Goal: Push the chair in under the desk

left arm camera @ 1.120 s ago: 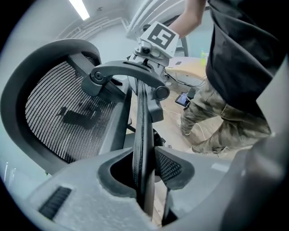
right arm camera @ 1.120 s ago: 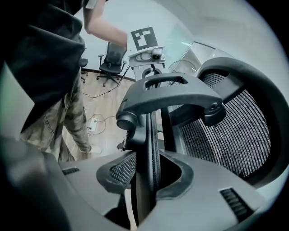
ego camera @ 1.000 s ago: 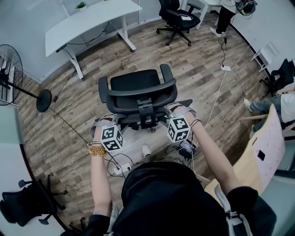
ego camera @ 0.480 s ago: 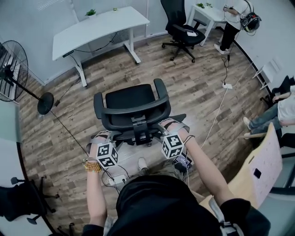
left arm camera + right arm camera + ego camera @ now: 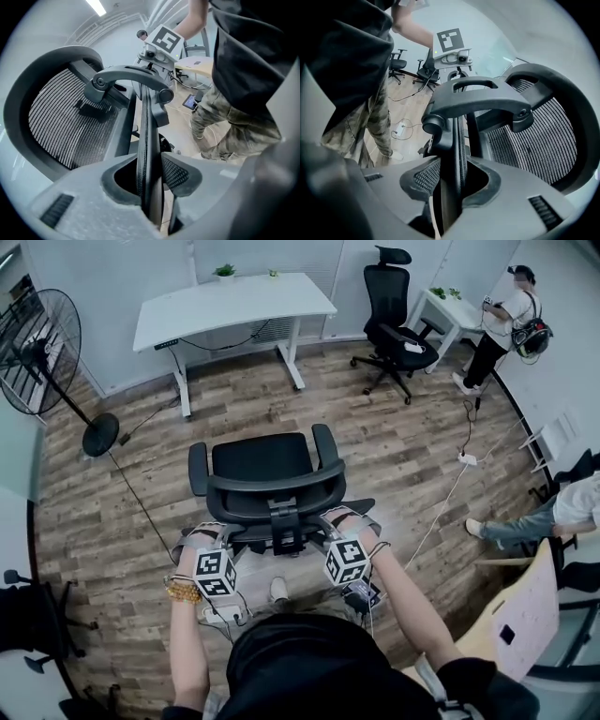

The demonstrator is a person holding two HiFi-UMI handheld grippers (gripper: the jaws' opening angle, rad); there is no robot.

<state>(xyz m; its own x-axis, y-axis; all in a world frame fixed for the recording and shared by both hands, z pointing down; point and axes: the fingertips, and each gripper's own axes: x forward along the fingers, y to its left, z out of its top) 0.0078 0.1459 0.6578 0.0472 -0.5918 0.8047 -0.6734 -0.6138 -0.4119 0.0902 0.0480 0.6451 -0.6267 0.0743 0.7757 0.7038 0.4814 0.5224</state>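
A black mesh office chair point(image 5: 265, 465) stands on the wood floor, its seat turned toward the white desk point(image 5: 234, 301) at the back, with open floor between them. My left gripper point(image 5: 202, 538) is shut on the left rim of the backrest point(image 5: 146, 140), and the rim is pinched between its pads. My right gripper point(image 5: 343, 521) is shut on the right rim of the backrest point(image 5: 457, 150) in the same way. Each gripper view shows the headrest bracket and the other gripper's marker cube beyond the rim.
A standing fan point(image 5: 47, 343) with a round base point(image 5: 100, 434) is at the left. A second black chair point(image 5: 398, 324) and a standing person point(image 5: 502, 324) are at the back right. Cables and a power strip point(image 5: 469, 458) cross the floor at the right; another strip point(image 5: 225, 613) lies by my feet.
Both grippers and the chair have shifted together across the floor. The head view has tilted up, so more of the desk and the room's far side shows.
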